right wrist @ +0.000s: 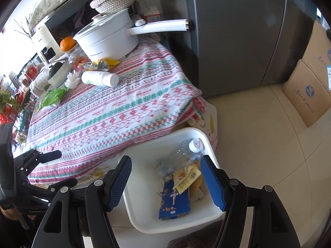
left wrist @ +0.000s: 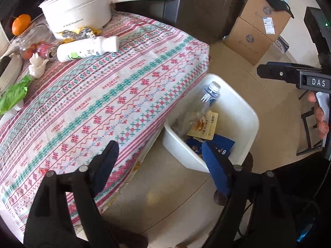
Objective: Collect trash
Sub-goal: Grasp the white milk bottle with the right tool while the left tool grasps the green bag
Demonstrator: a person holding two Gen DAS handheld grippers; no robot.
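Observation:
A white bin (right wrist: 144, 144) stands on the floor against the table's corner. It holds a clear plastic bottle (right wrist: 186, 150), a yellow wrapper (right wrist: 186, 177) and a blue packet (right wrist: 174, 200). My right gripper (right wrist: 166, 177) hangs open right above the bin with nothing between its fingers. My left gripper (left wrist: 163, 165) is open and empty too, over the table's edge beside the bin (left wrist: 244, 111). On the tablecloth lie a white bottle (left wrist: 86, 48) on its side, a crumpled yellow and silver wrapper (left wrist: 82, 32), a red can (left wrist: 46, 50), a white tissue (left wrist: 37, 66) and a green wrapper (left wrist: 14, 95).
A white pot (left wrist: 78, 8) with a long handle stands at the table's far end, with an orange (left wrist: 20, 23) beside it. A dark grey fridge (right wrist: 238, 41) stands behind the table. Cardboard boxes (left wrist: 254, 31) are stacked on the tiled floor to the right.

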